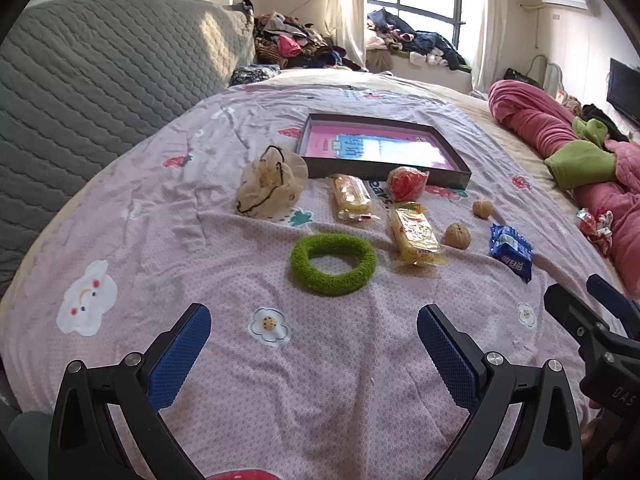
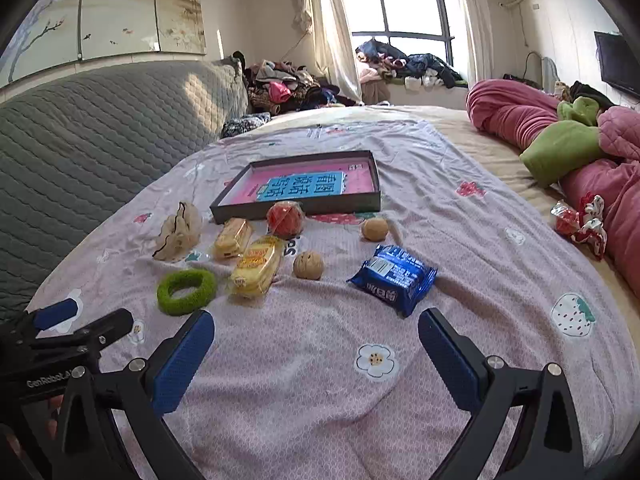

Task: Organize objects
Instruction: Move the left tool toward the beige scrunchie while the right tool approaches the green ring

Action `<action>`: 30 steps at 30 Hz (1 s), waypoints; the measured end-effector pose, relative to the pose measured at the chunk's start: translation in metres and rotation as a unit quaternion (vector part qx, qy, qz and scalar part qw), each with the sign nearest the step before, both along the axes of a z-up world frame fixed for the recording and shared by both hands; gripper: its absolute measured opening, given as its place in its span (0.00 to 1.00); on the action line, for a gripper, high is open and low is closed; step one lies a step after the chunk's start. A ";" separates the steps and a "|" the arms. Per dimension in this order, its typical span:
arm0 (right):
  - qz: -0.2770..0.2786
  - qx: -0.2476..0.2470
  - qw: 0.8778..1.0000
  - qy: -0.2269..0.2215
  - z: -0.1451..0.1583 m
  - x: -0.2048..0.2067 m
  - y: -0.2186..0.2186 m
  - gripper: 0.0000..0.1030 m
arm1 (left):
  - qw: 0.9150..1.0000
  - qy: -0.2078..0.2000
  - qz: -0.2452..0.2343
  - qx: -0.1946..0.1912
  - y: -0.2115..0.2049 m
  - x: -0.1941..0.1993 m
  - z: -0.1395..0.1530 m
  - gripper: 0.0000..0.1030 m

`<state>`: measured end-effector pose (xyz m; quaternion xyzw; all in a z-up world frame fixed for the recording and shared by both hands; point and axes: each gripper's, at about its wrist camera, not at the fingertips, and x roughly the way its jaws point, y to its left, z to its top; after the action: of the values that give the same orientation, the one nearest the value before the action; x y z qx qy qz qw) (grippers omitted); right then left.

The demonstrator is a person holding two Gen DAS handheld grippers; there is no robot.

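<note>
On the pink bedsheet lie a green fuzzy ring (image 1: 333,264) (image 2: 186,291), a cream hair scrunchie (image 1: 270,184) (image 2: 178,236), two yellow snack packs (image 1: 414,234) (image 2: 256,266), a red wrapped snack (image 1: 406,184) (image 2: 285,218), two walnuts (image 1: 457,235) (image 2: 308,265) and a blue biscuit packet (image 1: 512,250) (image 2: 394,280). A shallow dark box (image 1: 320,168) (image 2: 296,208) with a pink insert sits behind them. My left gripper (image 1: 314,330) hangs open just short of the green ring. My right gripper (image 2: 316,334) is open just short of the blue packet. Neither holds anything.
A grey quilted headboard (image 1: 92,80) rises on the left. Pink and green bedding (image 2: 560,148) is piled along the right, with a red-white wrapper (image 2: 580,222) beside it. Clothes are heaped under the far window (image 2: 404,60).
</note>
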<state>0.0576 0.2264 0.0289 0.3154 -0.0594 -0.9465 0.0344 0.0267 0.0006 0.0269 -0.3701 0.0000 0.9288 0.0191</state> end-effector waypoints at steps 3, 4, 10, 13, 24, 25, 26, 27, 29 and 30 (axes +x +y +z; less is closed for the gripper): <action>0.007 0.003 1.000 -0.001 0.002 0.001 -0.001 1.00 | 1.000 0.003 0.007 0.000 -0.002 0.004 0.007 1.00; 0.008 0.002 1.000 0.001 0.005 0.003 -0.001 1.00 | 1.000 0.003 0.008 0.002 -0.002 0.005 0.010 1.00; 0.010 0.016 1.000 0.023 0.028 0.006 0.002 1.00 | 1.000 0.016 0.018 0.006 -0.004 0.004 0.030 1.00; 0.015 0.021 0.999 0.025 0.035 0.002 0.002 1.00 | 1.000 0.014 0.017 0.013 -0.006 -0.001 0.033 1.00; 0.036 0.017 0.999 0.009 0.035 -0.025 -0.022 1.00 | 1.000 0.008 0.014 0.007 -0.018 -0.022 0.027 1.00; 0.036 0.016 0.999 0.008 0.034 -0.028 -0.025 1.00 | 1.000 0.006 0.014 0.007 -0.021 -0.026 0.026 1.00; 0.036 0.013 0.999 0.006 0.033 -0.032 -0.027 1.00 | 1.000 0.004 0.016 0.007 -0.025 -0.030 0.026 1.00; 0.035 0.010 0.999 0.004 0.033 -0.035 -0.029 1.00 | 1.000 0.004 0.016 0.005 -0.028 -0.033 0.026 1.00; 0.039 0.004 0.999 0.000 0.031 -0.042 -0.035 1.00 | 1.000 0.007 0.015 -0.001 -0.034 -0.039 0.025 1.00; 0.040 0.003 0.999 -0.002 0.030 -0.045 -0.037 1.00 | 1.000 0.008 0.015 -0.003 -0.037 -0.042 0.025 1.00</action>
<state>0.0124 0.1895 0.0587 0.3196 -0.0439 -0.9439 0.0712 -0.0149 -0.0363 0.0517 -0.3631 -0.0023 0.9317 0.0041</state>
